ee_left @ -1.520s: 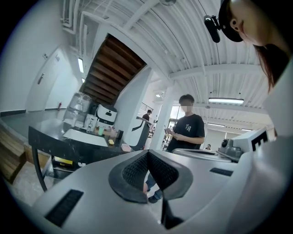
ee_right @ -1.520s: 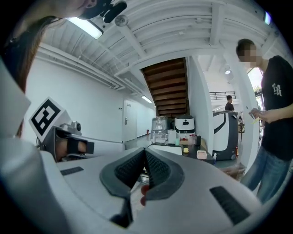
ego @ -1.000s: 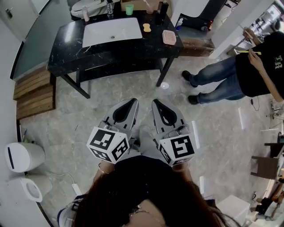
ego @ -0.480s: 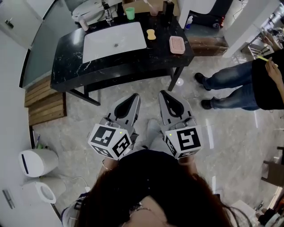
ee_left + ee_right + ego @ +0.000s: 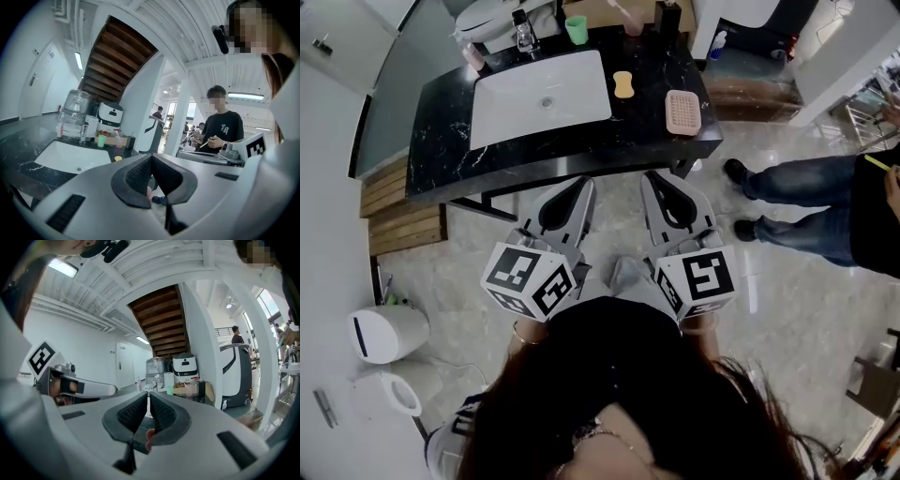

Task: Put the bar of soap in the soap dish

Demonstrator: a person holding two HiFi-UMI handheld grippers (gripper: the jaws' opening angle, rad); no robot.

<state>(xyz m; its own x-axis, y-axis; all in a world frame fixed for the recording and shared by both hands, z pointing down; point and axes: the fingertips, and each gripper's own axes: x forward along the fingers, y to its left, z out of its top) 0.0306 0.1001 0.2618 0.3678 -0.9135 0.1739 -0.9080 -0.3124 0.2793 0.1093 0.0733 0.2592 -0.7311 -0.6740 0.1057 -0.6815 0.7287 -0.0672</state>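
L gripper (image 5: pixel 569 190) & R gripper (image 5: pixel 666 187), grey hand-held: jaws together, empty. Yellow soap bar (image 5: pixel 622 83) on black marble counter (image 5: pixel 441 122), betw. white sink (image 5: pixel 567 80) & pink ribbed soap dish (image 5: pixel 682 112).

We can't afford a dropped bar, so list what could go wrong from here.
1. The bar of soap lies right beside the sink; a clumsy grab could knock it in.
2. The soap dish sits near the right edge of the counter; a bump might push it off.
3. The left gripper and right gripper are both shut, so either must open first.
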